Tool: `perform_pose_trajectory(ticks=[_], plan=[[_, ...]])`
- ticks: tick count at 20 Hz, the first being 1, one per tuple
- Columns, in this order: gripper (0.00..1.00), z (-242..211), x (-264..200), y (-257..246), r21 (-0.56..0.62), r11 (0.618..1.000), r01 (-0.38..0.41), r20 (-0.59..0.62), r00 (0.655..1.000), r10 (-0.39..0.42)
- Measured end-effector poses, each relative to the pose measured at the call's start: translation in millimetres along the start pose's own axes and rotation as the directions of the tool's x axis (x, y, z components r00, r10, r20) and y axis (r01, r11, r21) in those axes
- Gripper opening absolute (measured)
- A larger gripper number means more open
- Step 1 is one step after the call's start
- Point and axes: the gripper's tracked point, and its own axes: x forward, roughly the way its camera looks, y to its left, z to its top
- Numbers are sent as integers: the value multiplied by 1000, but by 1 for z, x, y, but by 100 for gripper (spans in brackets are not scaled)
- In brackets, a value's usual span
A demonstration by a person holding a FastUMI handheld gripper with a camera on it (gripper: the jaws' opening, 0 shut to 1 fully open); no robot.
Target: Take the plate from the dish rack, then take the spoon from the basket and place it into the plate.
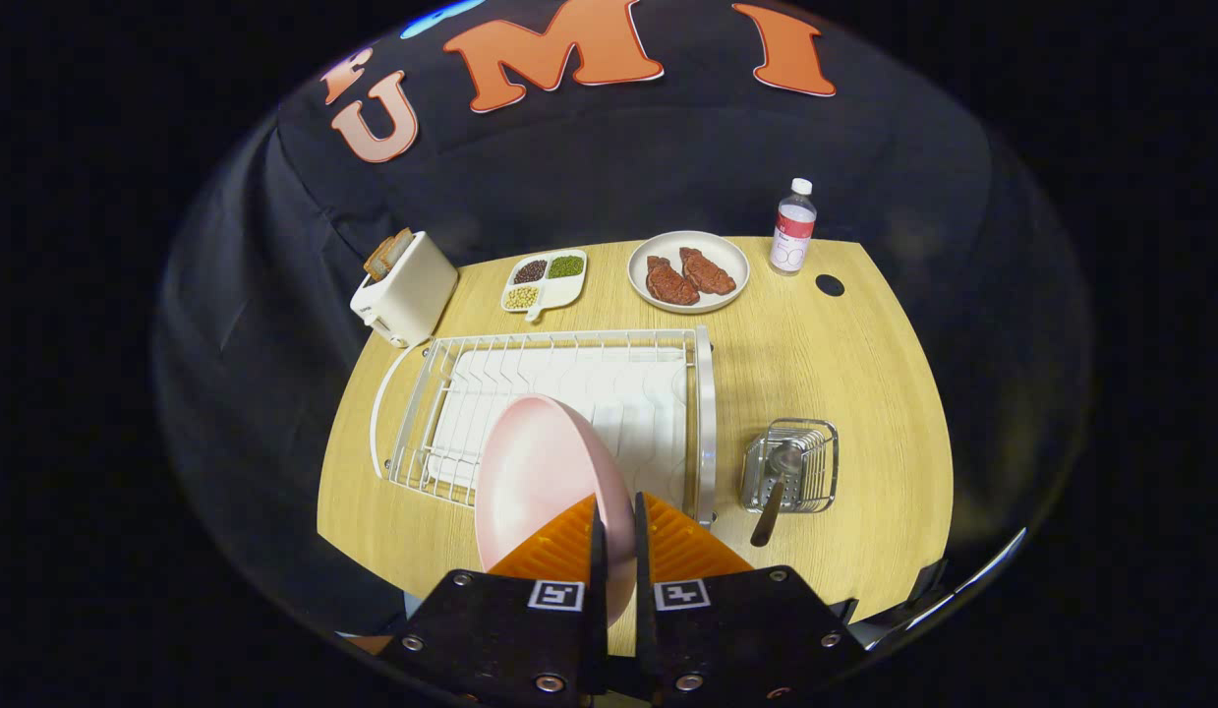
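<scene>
The plate [540,472] pinched between the fingers of the gripper [616,536] is showing a pale pink. The dish rack [559,393] is gleaming white, its wires running in even lines. The table [864,393] is displaying a light wood grain. The basket [793,462] and spoon [781,477] are shining silver. The toaster [407,287] is looking cream, with brown toast. A white dish [687,270] is carrying reddish-brown meat, and a tray [545,280] is holding dark, green and yellow beans. The bottle [793,228] is wearing a white cap and red label.

Gripper [616,531] — black body, bright screws, square coded markers, seemingly ribbed fingers.
</scene>
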Motion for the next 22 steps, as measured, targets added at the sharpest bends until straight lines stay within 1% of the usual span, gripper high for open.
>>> perform_pose_trajectory(ticks=[3, 7, 14, 22], plan=[[12, -17, -1, 0, -9, 1000, -16, -14, 1000, 16], [12, -43, 0, -3, -58, 998, -20, -35, 999, 18], [12, -88, 10, 3, -82, 995, -64, -120, 991, 54], [12, -122, 39, -17, -105, 994, -19, -174, 985, 0]])
